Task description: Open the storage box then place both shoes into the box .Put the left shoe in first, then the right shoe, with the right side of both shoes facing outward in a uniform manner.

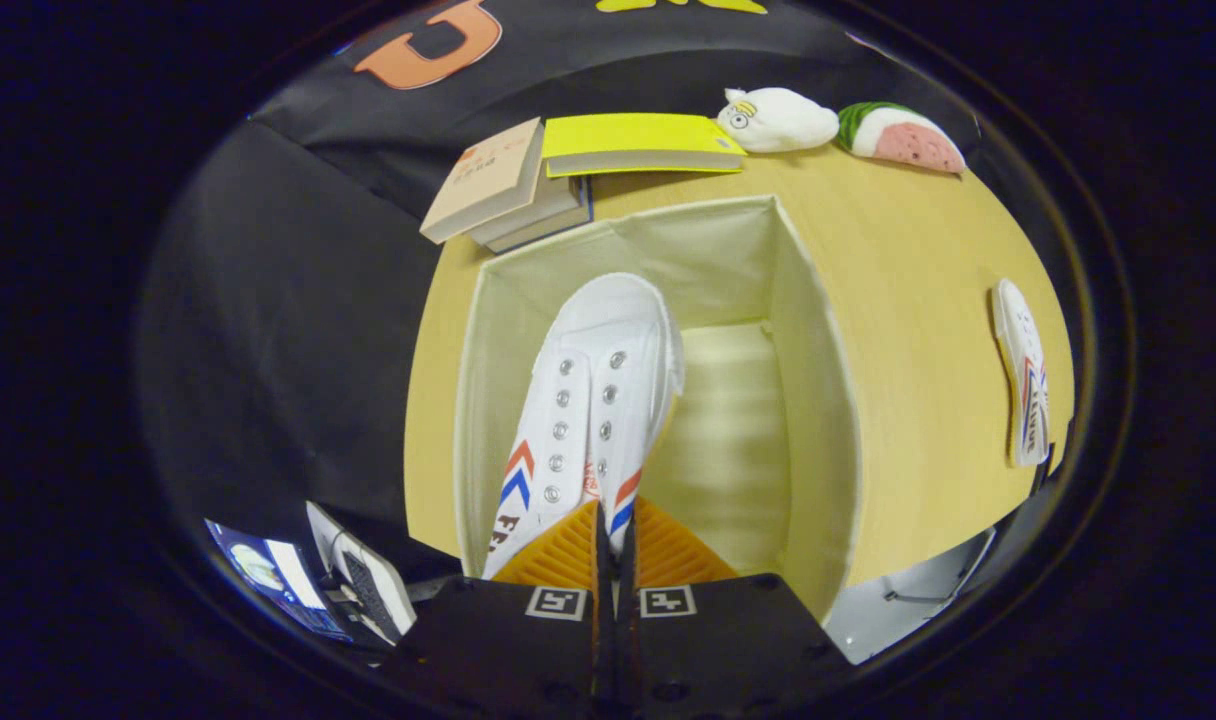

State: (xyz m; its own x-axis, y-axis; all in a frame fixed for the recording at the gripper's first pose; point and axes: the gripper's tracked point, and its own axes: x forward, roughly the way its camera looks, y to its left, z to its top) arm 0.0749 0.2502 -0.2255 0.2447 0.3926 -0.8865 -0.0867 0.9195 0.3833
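A white canvas shoe (593,390) with metal eyelets and red and blue chevrons hangs toe-forward over the open storage box (818,400), a cream fabric box on the wooden table. My gripper (608,535) is shut on the shoe's heel end, both fingers pressing its upper edge. The shoe sits toward the box's left wall, and its toe points at the far wall. The second white shoe (1023,375) lies on the table to the right of the box, well apart from it.
Beyond the box lies a stack of books (513,190) with a yellow book (638,143) beside it. Two plush toys (778,120) (903,138) rest at the table's far edge. A device with a screen (268,580) stands off the table, left of the fingers.
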